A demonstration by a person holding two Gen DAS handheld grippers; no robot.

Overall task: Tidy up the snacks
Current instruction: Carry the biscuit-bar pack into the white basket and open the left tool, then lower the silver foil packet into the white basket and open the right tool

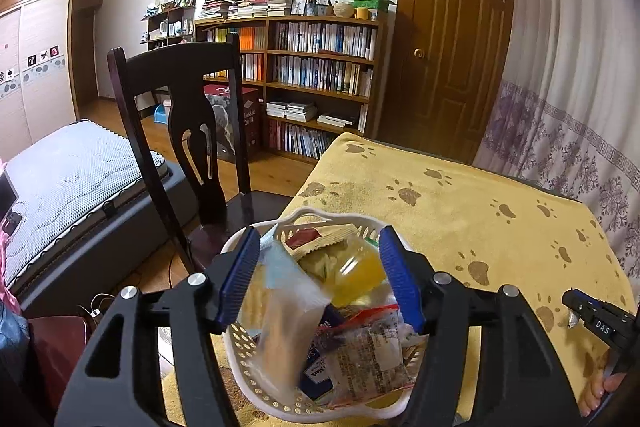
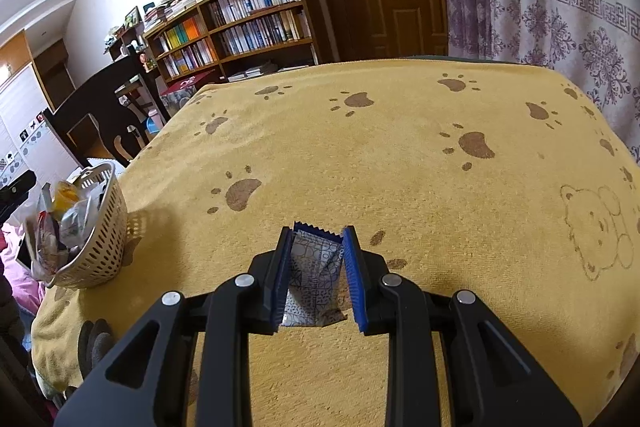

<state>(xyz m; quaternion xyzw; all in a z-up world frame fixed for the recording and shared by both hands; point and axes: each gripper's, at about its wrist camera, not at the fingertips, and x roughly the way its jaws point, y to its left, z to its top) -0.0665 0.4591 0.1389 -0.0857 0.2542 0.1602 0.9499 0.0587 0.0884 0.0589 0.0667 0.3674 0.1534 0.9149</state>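
Observation:
A white perforated basket [image 1: 308, 213] full of snack packets stands at the left edge of the table; in the right wrist view the basket [image 2: 102, 247] is far left. My left gripper [image 1: 319, 233] hovers open right above it. A clear wafer packet [image 1: 280, 311] is blurred between and below the fingers, over the other snacks and a yellow jelly cup [image 1: 358, 273]. My right gripper [image 2: 318, 230] is low over the towel, shut on a crumpled blue-and-white patterned packet [image 2: 314, 279]. The right gripper [image 1: 572, 307] also shows at the far right of the left wrist view.
A yellow towel with brown paw prints [image 2: 400, 155] covers the table. A dark wooden chair [image 1: 192, 99] stands just beyond the basket. A mattress [image 1: 80, 179] lies to the left; a bookshelf [image 1: 320, 67], a door [image 1: 452, 47] and a curtain [image 1: 568, 67] lie behind.

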